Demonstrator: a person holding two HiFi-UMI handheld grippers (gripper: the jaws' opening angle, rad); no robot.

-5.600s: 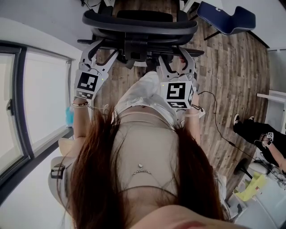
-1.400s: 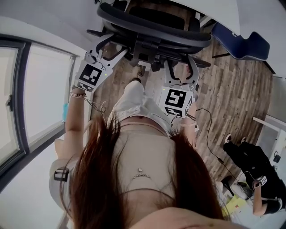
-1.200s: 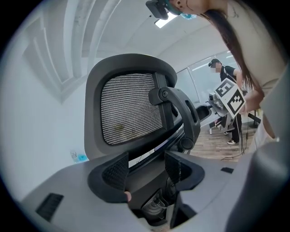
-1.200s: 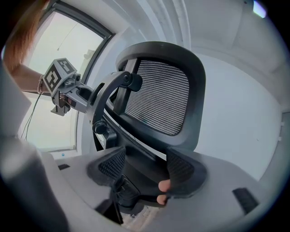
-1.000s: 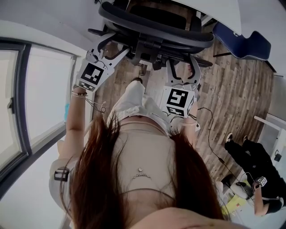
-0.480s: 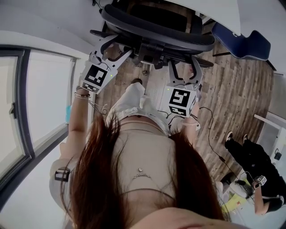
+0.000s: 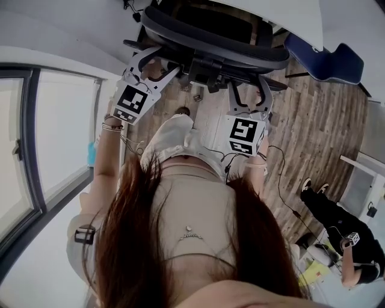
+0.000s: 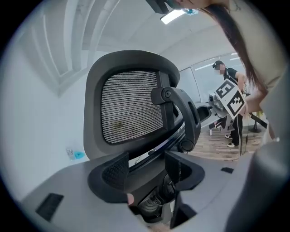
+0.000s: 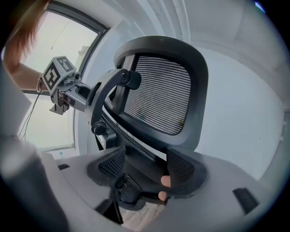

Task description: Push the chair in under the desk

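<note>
A black mesh-backed office chair (image 7: pixel 213 42) stands at the top of the head view, its seat reaching under the white desk (image 7: pixel 292 18). My left gripper (image 7: pixel 151 60) is open against the left side of the chair's back. My right gripper (image 7: pixel 248 95) is open against the back's right side. In the left gripper view the open gripper (image 8: pixel 147 170) straddles the chair's dark frame below the mesh headrest (image 8: pixel 131 106). The right gripper view shows the same from the other side: the gripper (image 9: pixel 145 165) open around the frame, the headrest (image 9: pixel 158 93) above.
A blue chair (image 7: pixel 325 57) stands on the wooden floor (image 7: pixel 313 120) to the right. A black cable (image 7: pixel 283 177) trails across the boards. A person (image 7: pixel 340 237) sits at the lower right. A window (image 7: pixel 54 138) and white wall run along the left.
The chair has rolled away from me toward the desk, its seat going under the desk edge. Both grippers followed it forward, staying against its back.
</note>
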